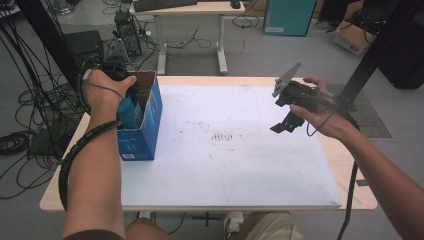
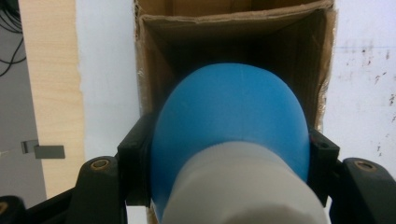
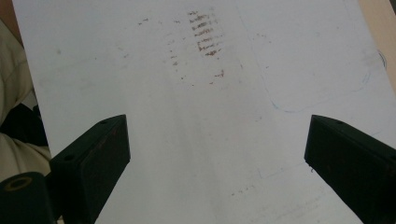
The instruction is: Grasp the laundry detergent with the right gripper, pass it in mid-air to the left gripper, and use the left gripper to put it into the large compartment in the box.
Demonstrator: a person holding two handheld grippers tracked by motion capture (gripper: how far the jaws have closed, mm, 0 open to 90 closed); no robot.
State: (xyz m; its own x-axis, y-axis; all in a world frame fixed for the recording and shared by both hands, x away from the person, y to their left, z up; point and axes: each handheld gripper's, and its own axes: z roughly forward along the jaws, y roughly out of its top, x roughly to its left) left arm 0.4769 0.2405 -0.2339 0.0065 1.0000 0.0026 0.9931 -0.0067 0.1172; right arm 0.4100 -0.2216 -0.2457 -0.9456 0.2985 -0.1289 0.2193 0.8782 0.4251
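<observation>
Partly hidden by the left gripper (image 1: 129, 95) clamping it, blue-and-white bottle (image 2: 231, 121) entering cardboard box (image 2: 159, 51), right gripper (image 3: 215, 154) jaws spread.

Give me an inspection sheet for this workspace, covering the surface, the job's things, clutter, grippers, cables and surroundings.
Surface: white sheet on a wooden table, with brown smudges near the middle.
Job's things: blue and white bottle held over an open blue cardboard box at the table's left edge.
Clutter: nothing seen.
Grippers: left gripper shut on the bottle; right gripper open, holding nothing, above the sheet.
Cables: one cable trails along each forearm; tangled cables on the floor at left.
Surroundings: a desk, a teal bin and boxes behind the table.
</observation>
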